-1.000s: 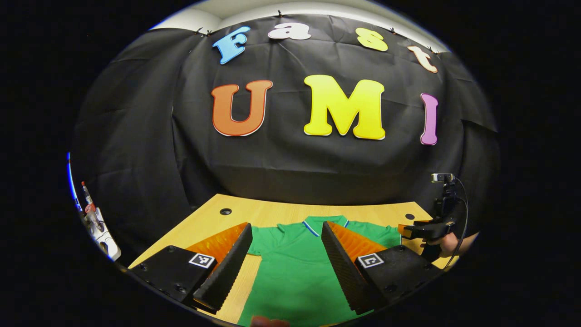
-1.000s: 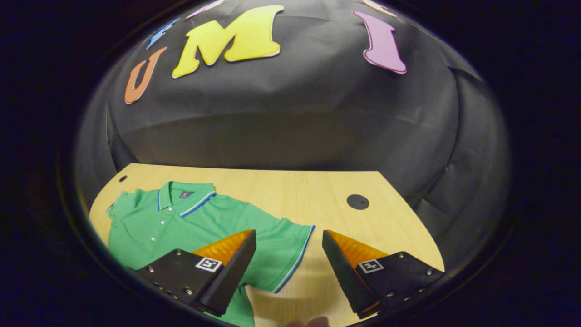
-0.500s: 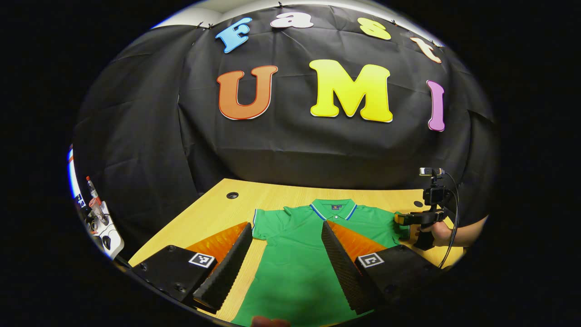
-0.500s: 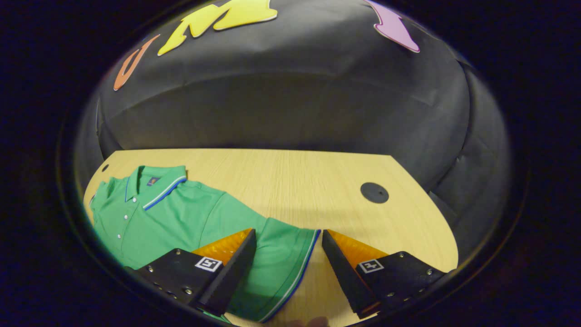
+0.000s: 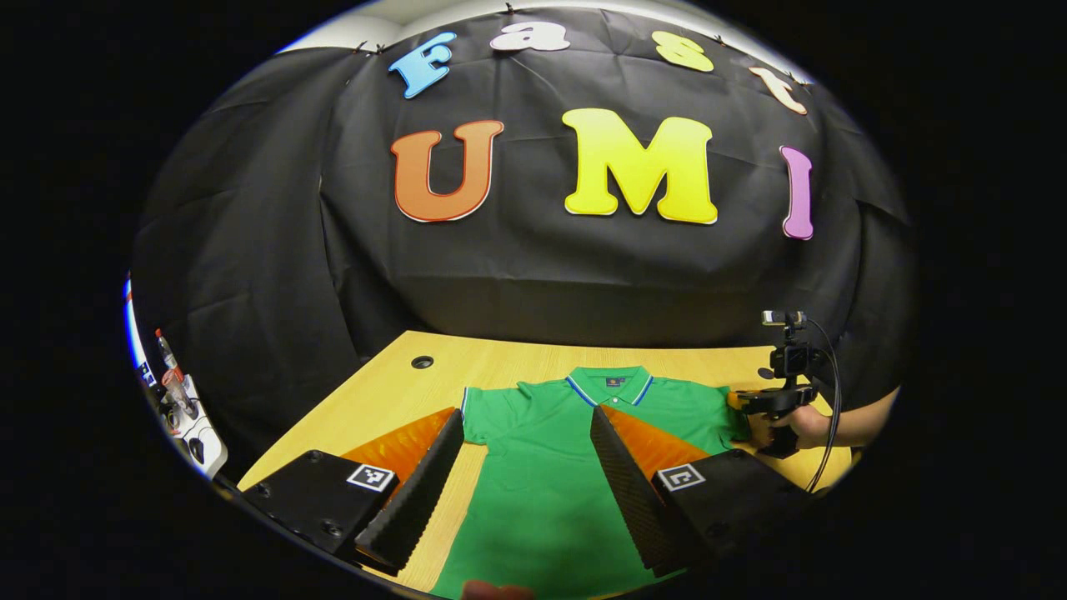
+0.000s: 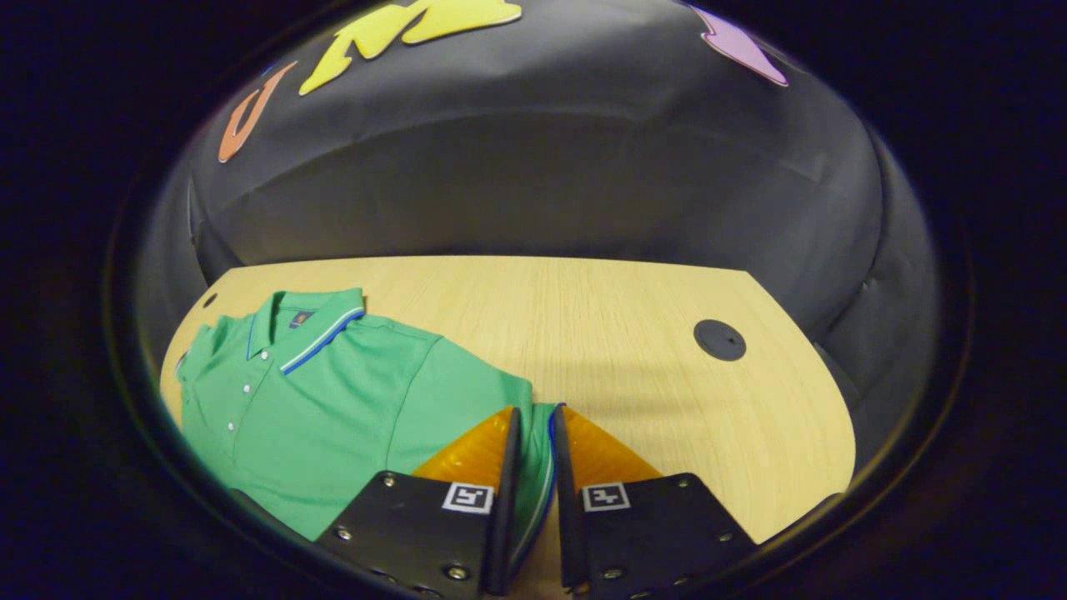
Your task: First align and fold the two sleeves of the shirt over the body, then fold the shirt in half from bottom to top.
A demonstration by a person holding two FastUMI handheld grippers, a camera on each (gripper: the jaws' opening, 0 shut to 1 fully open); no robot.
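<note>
You get even, fairly bright light from overhead in the left gripper view: the shirt (image 5: 575, 450) and the table (image 5: 392, 392) read clearly, with no hard glare. The right gripper view is dimmer and softer, and your cloth wall (image 6: 533, 183) looks grey and slightly hazy there. A faint shadow lies on the table (image 6: 633, 333) just beyond the right gripper (image 6: 533, 425). Fisheye bending curves the table's far edge and stretches everything near the rim. Your own fingers (image 5: 417, 492) at the bottom of each view are close and a little soft, while the middle distance stays sharp
</note>
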